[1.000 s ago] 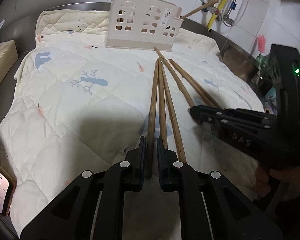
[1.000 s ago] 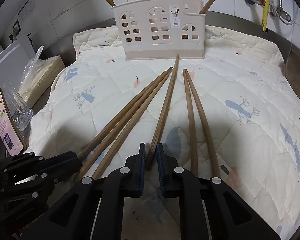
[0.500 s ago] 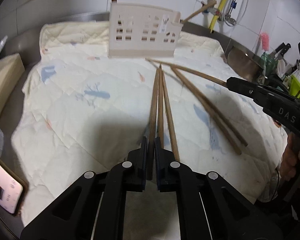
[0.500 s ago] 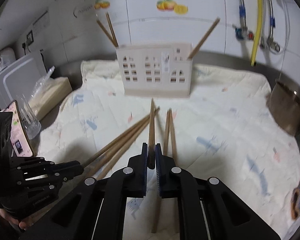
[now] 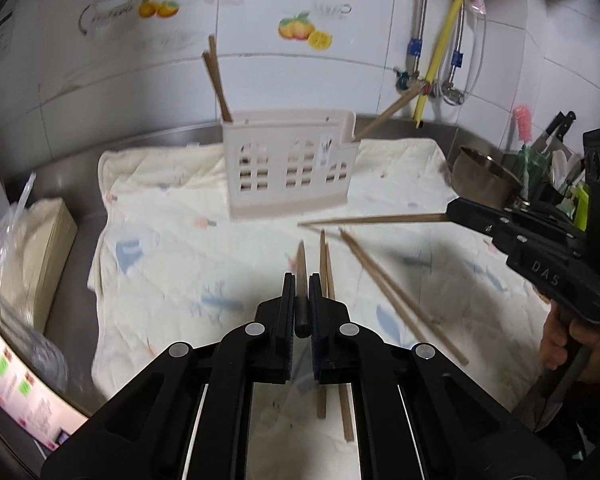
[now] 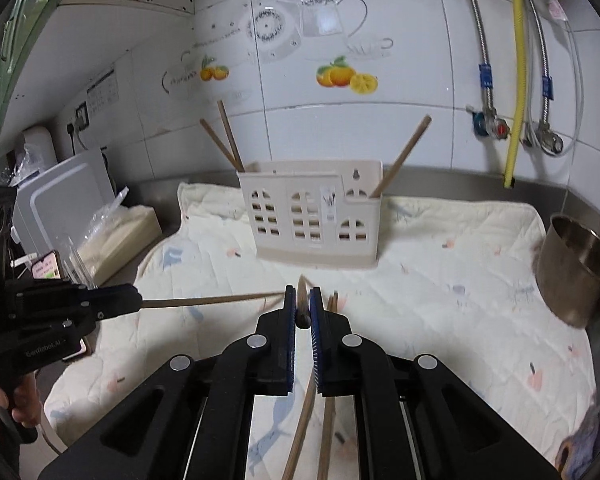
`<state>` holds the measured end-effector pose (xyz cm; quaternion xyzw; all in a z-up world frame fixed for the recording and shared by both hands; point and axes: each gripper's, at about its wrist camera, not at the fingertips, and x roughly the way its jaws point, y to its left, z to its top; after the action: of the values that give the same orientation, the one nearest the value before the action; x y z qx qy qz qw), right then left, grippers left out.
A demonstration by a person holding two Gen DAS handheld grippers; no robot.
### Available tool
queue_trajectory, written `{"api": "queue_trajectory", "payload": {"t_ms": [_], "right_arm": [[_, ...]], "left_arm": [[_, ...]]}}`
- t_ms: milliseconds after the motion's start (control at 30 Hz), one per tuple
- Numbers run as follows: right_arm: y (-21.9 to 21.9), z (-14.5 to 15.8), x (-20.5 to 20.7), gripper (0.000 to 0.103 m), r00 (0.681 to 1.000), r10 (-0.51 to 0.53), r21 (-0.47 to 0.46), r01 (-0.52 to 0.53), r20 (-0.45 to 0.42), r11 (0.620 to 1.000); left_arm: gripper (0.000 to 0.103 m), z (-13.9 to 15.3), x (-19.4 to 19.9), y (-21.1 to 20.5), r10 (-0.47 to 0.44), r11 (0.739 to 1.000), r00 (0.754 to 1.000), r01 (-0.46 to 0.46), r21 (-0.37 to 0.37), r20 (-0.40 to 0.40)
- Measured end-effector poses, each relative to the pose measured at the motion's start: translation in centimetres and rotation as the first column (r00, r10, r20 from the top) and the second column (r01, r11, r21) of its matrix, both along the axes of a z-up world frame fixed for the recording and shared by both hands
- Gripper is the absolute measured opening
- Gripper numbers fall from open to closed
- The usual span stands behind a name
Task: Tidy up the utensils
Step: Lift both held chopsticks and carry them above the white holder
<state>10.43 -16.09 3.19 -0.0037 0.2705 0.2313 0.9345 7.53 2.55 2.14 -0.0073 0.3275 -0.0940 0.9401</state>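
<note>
Lifting clear of the quilted cloth (image 5: pixel 160 272) where both lay a second ago, the left gripper (image 5: pixel 301 300) and right gripper (image 6: pixel 303 308) each stay clamped on one chopstick (image 5: pixel 301 264), bound, likely, for the beige holder (image 6: pixel 312 220) behind, four still loose.

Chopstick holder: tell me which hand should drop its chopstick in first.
Right, probably. The right tongs are shut on a chopstick whose tip nearly reaches the holder, dead ahead. The left tongs also grip one, but the holder sits farther off, left of their line.
</note>
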Motion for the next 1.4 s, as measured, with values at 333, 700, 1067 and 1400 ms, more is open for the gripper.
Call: {"api": "queue_trajectory", "payload": {"t_ms": [333,700,1067,1400], "right_arm": [[1.3,1.8,3.2,0.007,0.999,0.032,0.043,-0.033,0.036,0.999],[3.4,3.6,6.0,0.008,0.992,0.048,0.067,-0.056,0.116,0.996],[4.3,3.7,7.9,0.007,0.991,0.071,0.045,-0.077,0.117,0.996],[1.6,9.8,8.2,0.007,0.985,0.132,0.046,-0.138,0.114,0.989]], "left_arm": [[0.005,2.1,3.2,0.4,-0.018,1.000,0.999,0.018,-0.023,0.032],[0.006,2.8,4.7,1.2,-0.019,0.999,0.999,0.021,-0.034,0.046],[0.006,4.0,6.1,1.2,-0.021,0.998,0.998,0.025,-0.054,0.063],[0.006,8.6,6.6,0.1,-0.044,0.999,0.989,0.047,-0.021,0.138]]}}
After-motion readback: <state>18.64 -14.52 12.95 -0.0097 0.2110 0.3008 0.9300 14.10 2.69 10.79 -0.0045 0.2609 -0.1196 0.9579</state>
